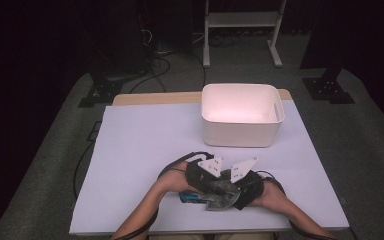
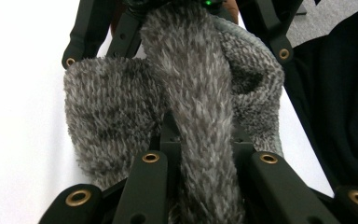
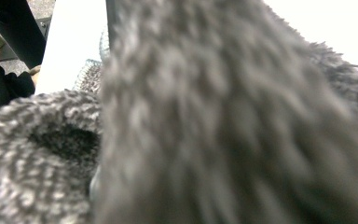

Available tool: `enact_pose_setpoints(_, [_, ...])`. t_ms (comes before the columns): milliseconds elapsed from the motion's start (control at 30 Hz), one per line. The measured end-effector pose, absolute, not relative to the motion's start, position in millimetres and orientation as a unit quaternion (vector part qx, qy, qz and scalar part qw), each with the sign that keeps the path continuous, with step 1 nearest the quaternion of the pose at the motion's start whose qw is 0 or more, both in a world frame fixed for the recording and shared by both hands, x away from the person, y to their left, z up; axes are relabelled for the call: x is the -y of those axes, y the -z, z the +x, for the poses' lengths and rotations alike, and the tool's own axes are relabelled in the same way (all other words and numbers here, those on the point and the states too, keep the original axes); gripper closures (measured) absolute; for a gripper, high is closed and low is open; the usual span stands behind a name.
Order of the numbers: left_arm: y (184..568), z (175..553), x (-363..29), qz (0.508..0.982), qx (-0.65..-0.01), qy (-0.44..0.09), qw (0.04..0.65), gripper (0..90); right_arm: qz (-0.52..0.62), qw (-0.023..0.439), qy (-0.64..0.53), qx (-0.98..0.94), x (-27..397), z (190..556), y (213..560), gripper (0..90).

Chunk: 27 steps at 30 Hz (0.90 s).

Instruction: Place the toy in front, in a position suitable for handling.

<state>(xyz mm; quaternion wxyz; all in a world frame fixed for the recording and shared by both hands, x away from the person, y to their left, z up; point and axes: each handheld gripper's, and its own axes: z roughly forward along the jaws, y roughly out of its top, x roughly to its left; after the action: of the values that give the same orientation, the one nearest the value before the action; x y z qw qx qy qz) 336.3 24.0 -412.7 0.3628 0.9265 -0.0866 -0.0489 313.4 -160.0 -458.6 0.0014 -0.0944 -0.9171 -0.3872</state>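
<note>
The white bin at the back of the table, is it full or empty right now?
Empty, as far as shows: the white bin stands upright, its visible inside bare. The grey fuzzy cloth is outside it, between both grippers.

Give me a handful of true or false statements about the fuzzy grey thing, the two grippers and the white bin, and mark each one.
1. The left gripper is shut on a fold of the fuzzy grey knit piece. True.
2. The fuzzy grey knit piece already lies inside the white bin. False: it is at the near edge of the table, between the two grippers, apart from the bin.
3. The bin stands on the far right part of the table. True.
4. The two grippers are far apart, at opposite table edges. False: left and right gripper meet close together at the knit piece.
5. The table surface is dark wood all over. False: a white sheet covers it.
</note>
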Motion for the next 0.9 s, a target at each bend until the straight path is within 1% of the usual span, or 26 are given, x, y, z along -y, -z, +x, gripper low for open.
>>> enact_pose_setpoints(267, [412.6,335.5,-32.6,0.927,0.088,0.047,0.362,74.9,-0.092,-0.003,0.384,0.919,159.7,312.8,458.3,23.4])
enact_pose_setpoints(433, [410.5,340.5,-50.9,0.926,0.062,0.04,0.37,74.9,-0.092,-0.002,0.385,0.919,159.3,313.1,458.3,23.4])
enact_pose_setpoints(567, [411.5,342.0,-45.3,0.924,0.059,0.041,0.376,74.9,-0.092,-0.001,0.388,0.917,158.9,313.0,458.9,23.3])
enact_pose_setpoints(700, [412.0,345.2,-29.5,0.924,0.064,0.032,0.376,74.9,-0.092,-0.002,0.389,0.917,159.3,313.1,459.1,23.4])
enact_pose_setpoints(900, [413.2,349.4,-35.4,0.926,0.056,0.032,0.372,74.7,-0.093,0.0,0.389,0.916,159.3,313.1,459.1,23.4])
